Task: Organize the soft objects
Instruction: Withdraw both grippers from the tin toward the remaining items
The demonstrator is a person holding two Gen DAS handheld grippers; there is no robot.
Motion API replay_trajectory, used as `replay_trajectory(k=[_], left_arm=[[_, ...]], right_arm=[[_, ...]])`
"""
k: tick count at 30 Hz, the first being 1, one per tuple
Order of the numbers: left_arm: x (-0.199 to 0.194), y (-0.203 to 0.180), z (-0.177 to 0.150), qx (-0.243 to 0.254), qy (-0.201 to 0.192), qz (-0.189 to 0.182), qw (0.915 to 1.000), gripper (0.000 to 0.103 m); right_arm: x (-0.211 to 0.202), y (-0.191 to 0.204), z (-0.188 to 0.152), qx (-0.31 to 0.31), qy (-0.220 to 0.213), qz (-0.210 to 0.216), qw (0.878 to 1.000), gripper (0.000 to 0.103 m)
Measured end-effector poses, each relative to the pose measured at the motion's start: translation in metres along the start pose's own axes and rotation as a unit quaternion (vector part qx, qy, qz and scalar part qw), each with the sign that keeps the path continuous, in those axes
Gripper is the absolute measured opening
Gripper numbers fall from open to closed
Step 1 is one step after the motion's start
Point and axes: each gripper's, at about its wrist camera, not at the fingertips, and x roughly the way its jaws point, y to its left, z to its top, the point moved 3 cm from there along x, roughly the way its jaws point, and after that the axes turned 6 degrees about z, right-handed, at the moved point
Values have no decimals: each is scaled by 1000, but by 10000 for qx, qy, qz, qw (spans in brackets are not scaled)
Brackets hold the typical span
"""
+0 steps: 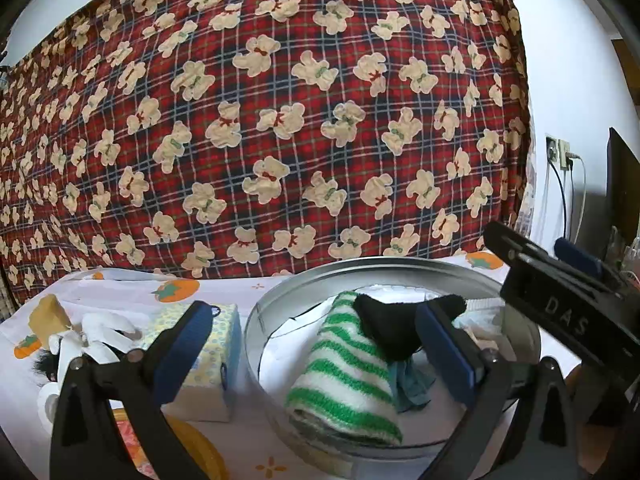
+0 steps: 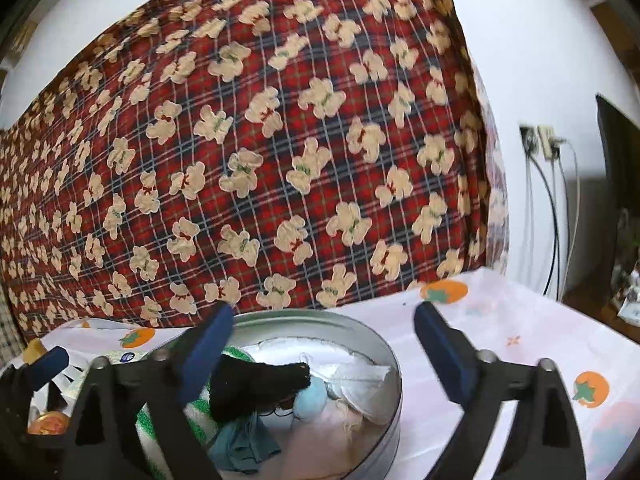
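A round metal tin [image 1: 253, 332] [image 2: 390, 436] stands on the table and holds soft items. In it lie a green-and-white striped fuzzy cloth [image 1: 344, 380] [image 2: 240, 355], a black cloth [image 1: 388, 328] [image 2: 256, 384] draped over it, a teal rag [image 1: 412, 388] [image 2: 244, 444] and a white cloth [image 2: 360, 384]. My left gripper [image 1: 316, 320] is open over the tin's near side, and its pads touch nothing. My right gripper [image 2: 324, 320] [image 1: 532, 246] is also open and empty, just to the right of the left one, above the tin's right part.
A yellow-patterned tissue box [image 1: 212, 344] stands left of the tin, with a white glove-like item [image 1: 104, 332] and dark fuzzy things beyond it. A red plaid bear blanket [image 1: 280, 120] hangs behind the table. Wall sockets with cables [image 2: 540, 144] are at the right.
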Motion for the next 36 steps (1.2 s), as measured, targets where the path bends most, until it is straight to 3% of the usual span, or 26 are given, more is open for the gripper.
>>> replay_trajectory(k=[22,36], left_arm=[[-22,32,-4,-300,-154,-121,9994,103],[-50,76,-9,-480,-423,-116,9979,103]], right_arm=[[-39,20,-3,46,-392,-85,9992,95],[-53,52,-15,209,-175,175,9995,95]])
